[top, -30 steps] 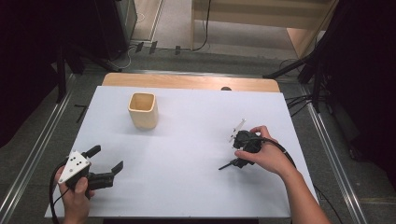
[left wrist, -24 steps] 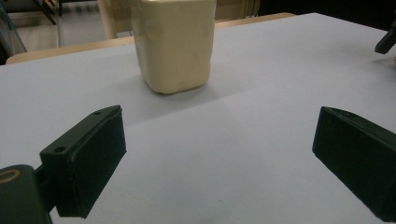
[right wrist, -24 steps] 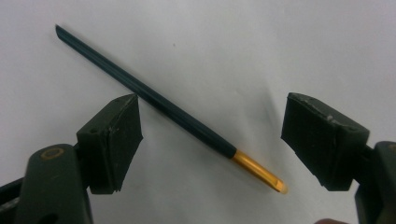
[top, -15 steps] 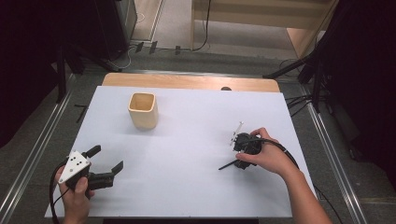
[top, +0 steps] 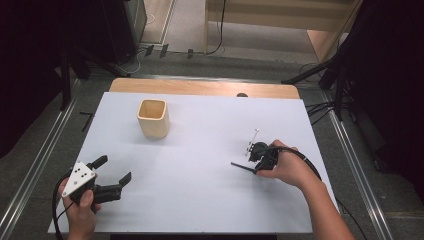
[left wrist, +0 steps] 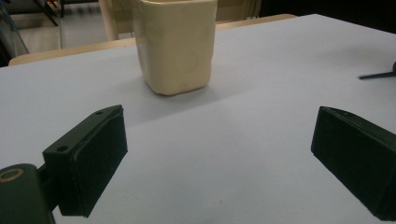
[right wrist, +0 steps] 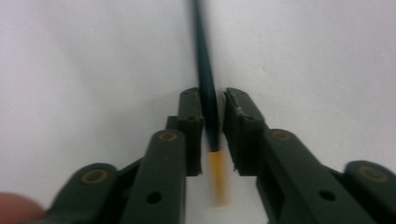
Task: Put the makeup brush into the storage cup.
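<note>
Right gripper (right wrist: 212,123) low over white table (top: 210,150), jaws pressed onto thin dark stick (right wrist: 205,84) with yellow end. Stick runs straight ahead from between jaws, lying along table (yellow end sits back behind pads). Left gripper (left wrist: 219,154) jaws spread wide, nothing between. Cream cup (left wrist: 175,44) upright ahead of left gripper, well apart.

Each hand carried a black two-jaw gripper. The left gripper (top: 111,171) bore a grey three-cornered plate with dark dots and flat rectangular pads (left wrist: 91,154). The right gripper (right wrist: 211,133) showed brass-ringed pivot screws. A black cable (top: 306,161) trailed from it. The forearms were bare.
</note>
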